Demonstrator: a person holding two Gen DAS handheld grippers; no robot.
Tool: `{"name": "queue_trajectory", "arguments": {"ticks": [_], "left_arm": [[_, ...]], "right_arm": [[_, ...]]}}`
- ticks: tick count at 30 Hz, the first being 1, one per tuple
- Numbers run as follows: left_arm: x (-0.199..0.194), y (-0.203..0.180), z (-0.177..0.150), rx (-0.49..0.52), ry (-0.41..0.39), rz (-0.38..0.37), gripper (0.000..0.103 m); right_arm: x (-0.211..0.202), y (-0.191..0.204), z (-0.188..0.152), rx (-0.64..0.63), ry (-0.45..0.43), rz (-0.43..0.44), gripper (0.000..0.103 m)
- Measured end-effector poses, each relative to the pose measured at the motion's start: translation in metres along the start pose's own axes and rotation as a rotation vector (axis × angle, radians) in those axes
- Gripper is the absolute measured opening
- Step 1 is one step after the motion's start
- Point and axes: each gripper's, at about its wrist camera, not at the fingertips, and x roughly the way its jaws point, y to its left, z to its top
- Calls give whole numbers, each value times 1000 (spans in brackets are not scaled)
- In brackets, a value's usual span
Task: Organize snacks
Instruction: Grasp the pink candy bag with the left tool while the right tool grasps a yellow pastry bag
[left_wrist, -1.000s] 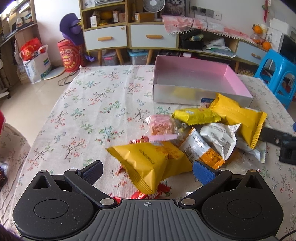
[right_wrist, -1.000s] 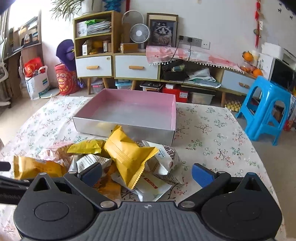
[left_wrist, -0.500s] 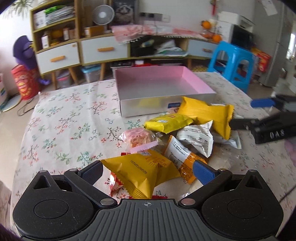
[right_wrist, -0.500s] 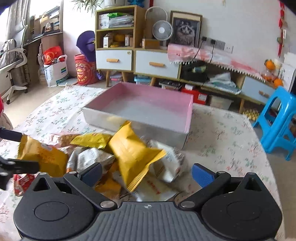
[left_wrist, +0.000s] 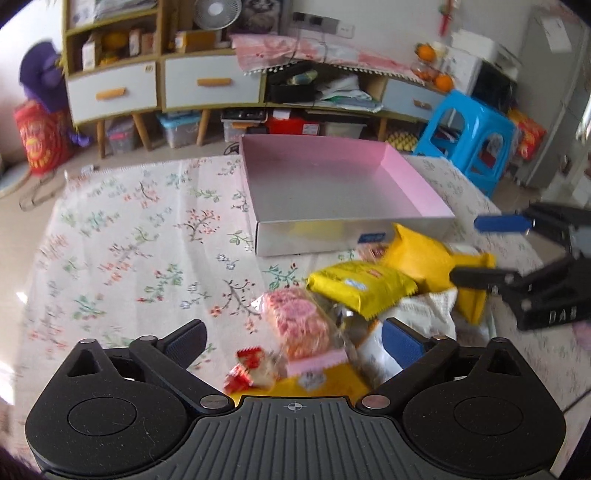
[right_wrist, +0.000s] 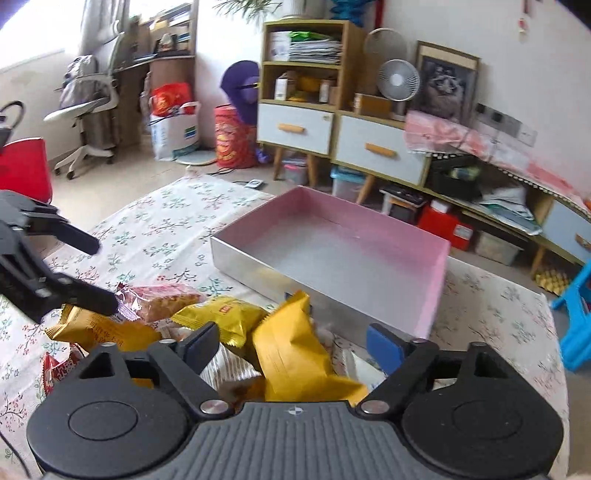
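Snacks lie heaped on the flowered bench (left_wrist: 122, 236), just in front of the empty pink box (left_wrist: 417, 188). The right tool (right_wrist: 291, 347) has just been closing around the upright orange packet (right_wrist: 291, 354), yet its pads are not seen pressing, so nothing is judged gripped. The left tool (left_wrist: 295, 338) has just been narrowing slightly, jaws wide apart, with the pink wafer packet (left_wrist: 301, 323) between them and unheld. A good grasp would be taken on the packet's sealed edge rather than its puffed middle, one packet singled out, then carried over the box wall.
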Motion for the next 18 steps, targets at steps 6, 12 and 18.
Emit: {"name": "queue_trajectory", "arguments": {"ticks": [6, 12, 18], "left_arm": [[30, 12, -8, -94, -13, -56, 72], [41, 25, -18, -158, -9, -47, 49], [40, 31, -21, -196, -24, -20, 45]], "right_arm": [[17, 0, -6, -49, 34, 16, 46], [23, 2, -21, -90, 57, -3, 39], [25, 7, -25, -133, 51, -40, 39]]}}
